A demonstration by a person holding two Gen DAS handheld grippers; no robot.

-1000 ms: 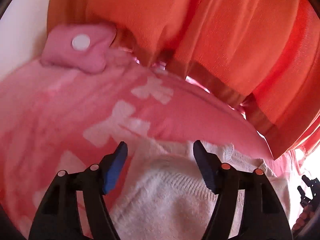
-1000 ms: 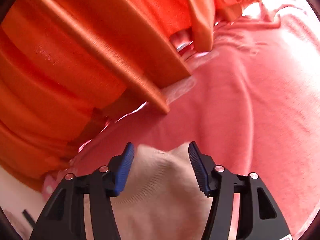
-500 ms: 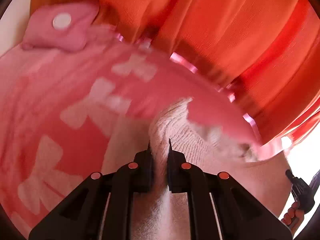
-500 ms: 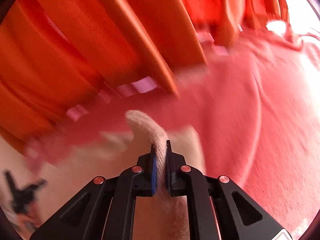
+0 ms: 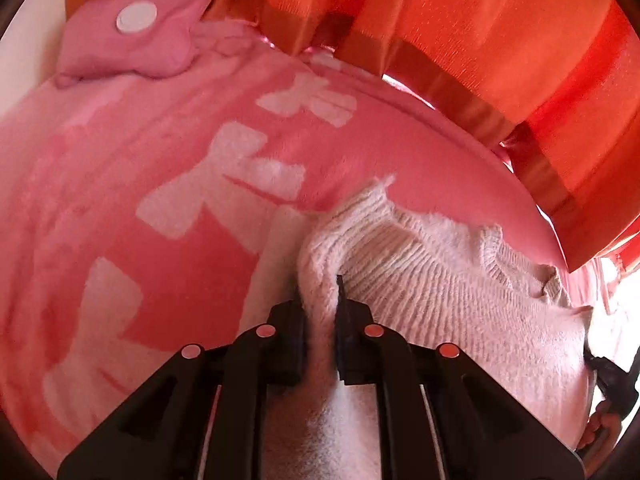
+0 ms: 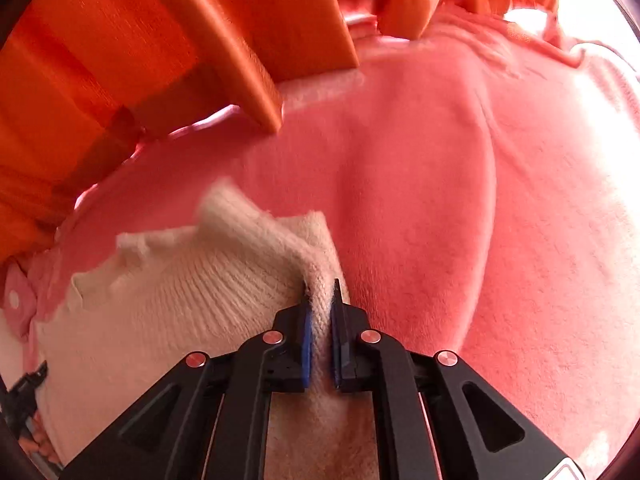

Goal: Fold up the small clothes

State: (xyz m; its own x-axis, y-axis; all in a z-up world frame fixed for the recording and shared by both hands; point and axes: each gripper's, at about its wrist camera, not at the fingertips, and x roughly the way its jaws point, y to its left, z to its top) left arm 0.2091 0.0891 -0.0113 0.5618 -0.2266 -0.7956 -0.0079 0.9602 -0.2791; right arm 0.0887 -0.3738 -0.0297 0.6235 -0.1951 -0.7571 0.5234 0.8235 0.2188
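A small cream knitted sweater [image 5: 432, 280] lies on a pink blanket [image 5: 120, 200] with white bow shapes. My left gripper [image 5: 320, 292] is shut on the sweater's left edge, a fold of knit pinched between the jaws and lifted a little. In the right wrist view my right gripper [image 6: 320, 296] is shut on the sweater's [image 6: 192, 292] right edge, the knit bunched up between the blue pads. The sweater stretches between the two grippers. The part under each gripper is hidden.
Orange curtains [image 5: 440, 20] hang along the far edge of the bed and also show in the right wrist view [image 6: 120, 40]. A pink cushion with a white button [image 5: 136, 36] lies at the far left. The pink blanket [image 6: 480, 200] spreads to the right.
Both grippers went from open around the sweater's edges to shut on them. The pinched edges have since been raised and the sweater drawn out between the grippers.
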